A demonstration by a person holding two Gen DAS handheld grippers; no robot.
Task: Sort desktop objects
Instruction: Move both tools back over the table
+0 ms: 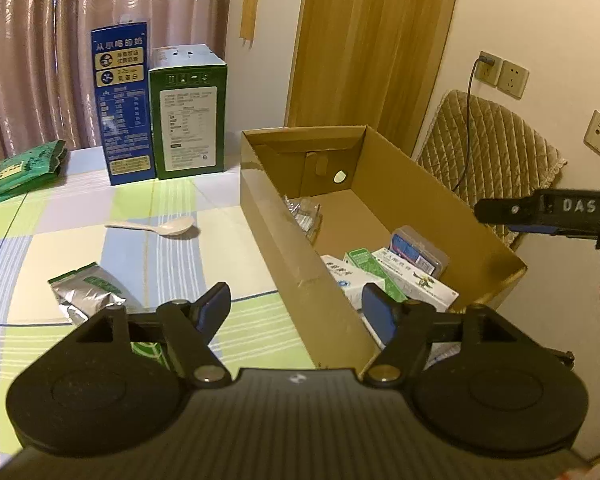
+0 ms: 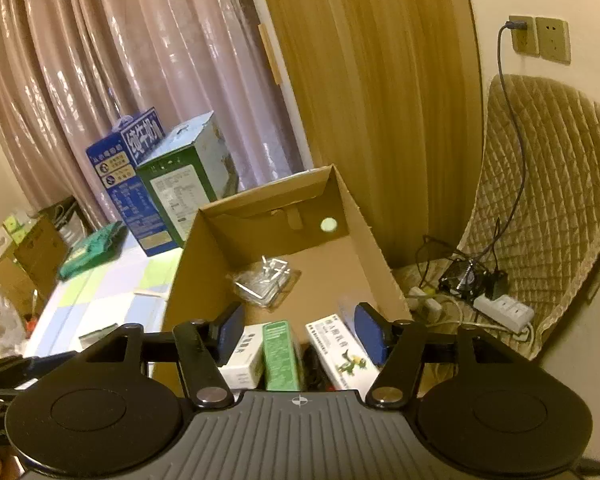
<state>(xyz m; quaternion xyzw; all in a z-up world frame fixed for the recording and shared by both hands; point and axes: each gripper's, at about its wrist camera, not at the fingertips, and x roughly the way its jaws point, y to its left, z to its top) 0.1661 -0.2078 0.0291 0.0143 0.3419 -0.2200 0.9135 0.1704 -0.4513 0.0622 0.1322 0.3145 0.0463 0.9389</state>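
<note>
Left wrist view showed the left gripper (image 1: pixel 296 304) spread wide and holding nothing, poised over the near left wall of the cardboard box (image 1: pixel 276 240). Inside the box already lay a white medicine carton (image 1: pixel 342 276), a green carton (image 1: pixel 370 266), a white carton with a green lizard print (image 1: pixel 416 278), a clear plastic case (image 1: pixel 420 250) and a clear bag of metal parts (image 1: pixel 304 212). On the checked tablecloth (image 1: pixel 80 240) a white spoon (image 1: pixel 160 227) and a torn foil pouch (image 1: pixel 86 292) lay loose, well apart from each other; a green tea packet (image 1: pixel 24 172) sat at the far left edge. A blue milk carton (image 1: pixel 126 104) and a green carton box (image 1: pixel 188 116) stood upright at the back (perhaps not meant for sorting). The right gripper (image 1: pixel 500 210) reached in from the right, its opening unclear from there.

Right wrist view showed the right gripper (image 2: pixel 298 330) spread and empty above the near end of the box, just over the cartons.

By my reckoning the sorting was well underway, with at least the spoon and pouch left.
</note>
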